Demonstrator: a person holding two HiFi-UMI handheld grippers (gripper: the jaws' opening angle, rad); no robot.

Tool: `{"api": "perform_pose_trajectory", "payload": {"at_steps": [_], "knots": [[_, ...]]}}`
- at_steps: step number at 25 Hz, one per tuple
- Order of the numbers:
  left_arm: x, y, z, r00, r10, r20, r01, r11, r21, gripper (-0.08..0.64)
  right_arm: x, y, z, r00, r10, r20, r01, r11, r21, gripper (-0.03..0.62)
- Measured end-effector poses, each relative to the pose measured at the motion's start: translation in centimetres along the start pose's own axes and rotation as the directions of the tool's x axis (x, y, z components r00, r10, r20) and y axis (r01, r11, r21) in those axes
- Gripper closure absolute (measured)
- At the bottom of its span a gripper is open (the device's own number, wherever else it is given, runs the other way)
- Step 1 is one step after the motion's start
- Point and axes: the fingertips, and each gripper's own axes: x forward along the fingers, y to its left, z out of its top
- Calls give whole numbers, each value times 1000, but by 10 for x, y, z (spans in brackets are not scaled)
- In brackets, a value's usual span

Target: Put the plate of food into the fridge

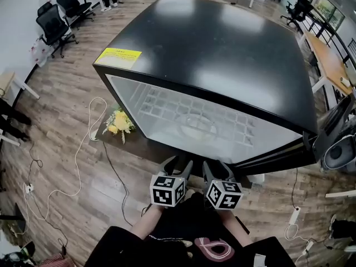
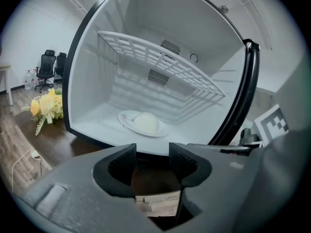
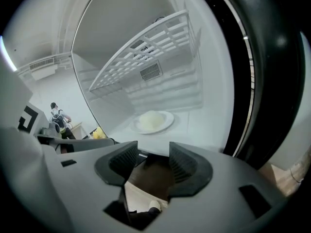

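Observation:
The fridge (image 1: 222, 49) is a black box with a white inside, and its front stands open towards me. On its white floor lies a white plate (image 2: 143, 123) with a pale mound of food, also seen as the plate (image 3: 153, 121) and faintly as the plate (image 1: 196, 128). A white wire shelf (image 2: 160, 62) hangs above it. My left gripper (image 1: 178, 163) and right gripper (image 1: 217, 166) hover side by side just outside the fridge's lower front edge. The left gripper (image 2: 152, 154) and the right gripper (image 3: 152, 154) are both open, with nothing between the jaws.
The black door edge (image 3: 272, 57) stands close on the right. Yellow flowers (image 1: 118, 122) lie on the wooden floor left of the fridge, beside trailing cables (image 1: 83, 149). Office chairs (image 1: 55, 21) stand far left, a desk (image 1: 331, 60) far right. A person (image 3: 58, 120) stands in the distance.

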Motion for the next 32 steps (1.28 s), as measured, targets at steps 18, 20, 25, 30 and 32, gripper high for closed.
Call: {"api": "perform_pose_trajectory", "payload": {"at_steps": [18, 20, 25, 30, 32], "knots": [[-14, -19, -11, 995, 85, 60, -88, 995, 53, 518, -18, -3, -7, 1000, 11, 2, -11, 997, -74, 561], [-13, -19, -11, 995, 87, 57, -89, 995, 37, 528, -17, -3, -6, 1000, 13, 7, -13, 997, -82, 572], [-12, -18, -6, 992, 101, 71, -104, 993, 51, 546, -15, 5, -1, 999, 30, 20, -28, 994, -110, 583], [-11, -15, -3, 990, 114, 78, -116, 993, 25, 551, -14, 7, 0, 999, 44, 18, -42, 992, -121, 584], [-11, -15, -2, 989, 121, 83, -124, 992, 34, 552, -13, 7, 2, 998, 52, 25, -49, 991, -127, 584]]}}
